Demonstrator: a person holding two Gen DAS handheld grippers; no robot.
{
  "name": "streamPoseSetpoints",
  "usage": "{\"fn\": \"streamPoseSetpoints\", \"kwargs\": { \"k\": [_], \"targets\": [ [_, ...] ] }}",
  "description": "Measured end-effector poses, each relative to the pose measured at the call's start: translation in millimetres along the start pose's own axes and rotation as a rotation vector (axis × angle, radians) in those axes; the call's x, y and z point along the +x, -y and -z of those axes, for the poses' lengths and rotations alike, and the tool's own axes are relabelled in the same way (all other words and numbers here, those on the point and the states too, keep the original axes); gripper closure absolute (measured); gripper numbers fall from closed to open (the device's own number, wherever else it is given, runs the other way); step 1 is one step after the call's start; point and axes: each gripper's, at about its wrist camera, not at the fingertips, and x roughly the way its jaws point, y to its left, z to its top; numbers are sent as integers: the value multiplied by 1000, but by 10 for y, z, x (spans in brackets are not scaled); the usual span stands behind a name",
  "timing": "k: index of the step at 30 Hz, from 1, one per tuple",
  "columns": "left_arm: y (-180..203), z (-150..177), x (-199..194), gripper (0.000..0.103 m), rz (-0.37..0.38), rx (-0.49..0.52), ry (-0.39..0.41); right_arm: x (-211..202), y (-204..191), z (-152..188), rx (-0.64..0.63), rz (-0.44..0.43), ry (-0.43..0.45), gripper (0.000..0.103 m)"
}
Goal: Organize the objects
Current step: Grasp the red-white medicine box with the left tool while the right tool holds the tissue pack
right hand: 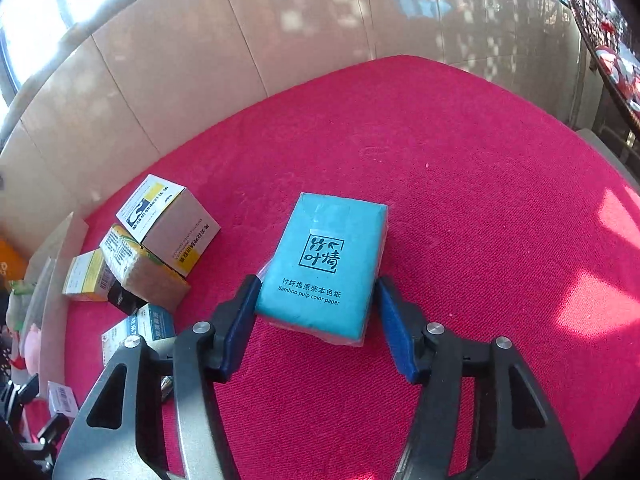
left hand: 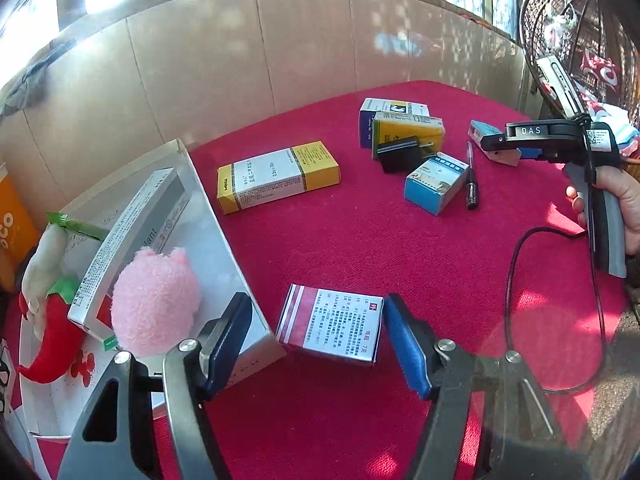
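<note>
A red-and-white medicine box (left hand: 332, 322) lies on the red cloth between the open fingers of my left gripper (left hand: 316, 340); the right pad (left hand: 404, 344) is at its edge. A white tray (left hand: 224, 232) to the left holds a pink plush (left hand: 154, 300), a chili toy (left hand: 56, 344) and a long grey box (left hand: 132, 240). My right gripper (right hand: 316, 320) is open around a teal tissue pack (right hand: 324, 264) lying on the cloth; whether the pads touch it I cannot tell. It also shows in the left wrist view (left hand: 500, 146).
On the cloth lie a yellow box (left hand: 278, 176), a pile of boxes (left hand: 404, 132), a blue box (left hand: 436, 182), a black pen (left hand: 471, 178) and a black cable (left hand: 516, 280). A tiled wall stands behind, a wicker chair (left hand: 568, 32) at the right.
</note>
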Motion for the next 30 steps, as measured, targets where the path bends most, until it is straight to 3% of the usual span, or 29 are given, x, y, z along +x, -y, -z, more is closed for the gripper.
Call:
{"fn": "streamPoseSetpoints", "kwargs": {
  "k": [6,10,14,20,23,30],
  "targets": [
    [27,29,-101,35,14,15,37,-39,49,57,26,-36,5,45],
    [110,-8,-221,35,84,56,90,-29,51,72,19,-42,12,45],
    [167,-89,-62,35,54,106,23,-31,34,98,6,-38,21,45],
    [194,-101,121,38,79,141,-64,-47,60,116,5,-53,25,45],
    [236,-77,95,51,50,148,-58,-61,60,125,7,-59,28,45],
    [377,5,-93,52,89,102,9,-180,109,130,41,-88,65,50]
  ]
}}
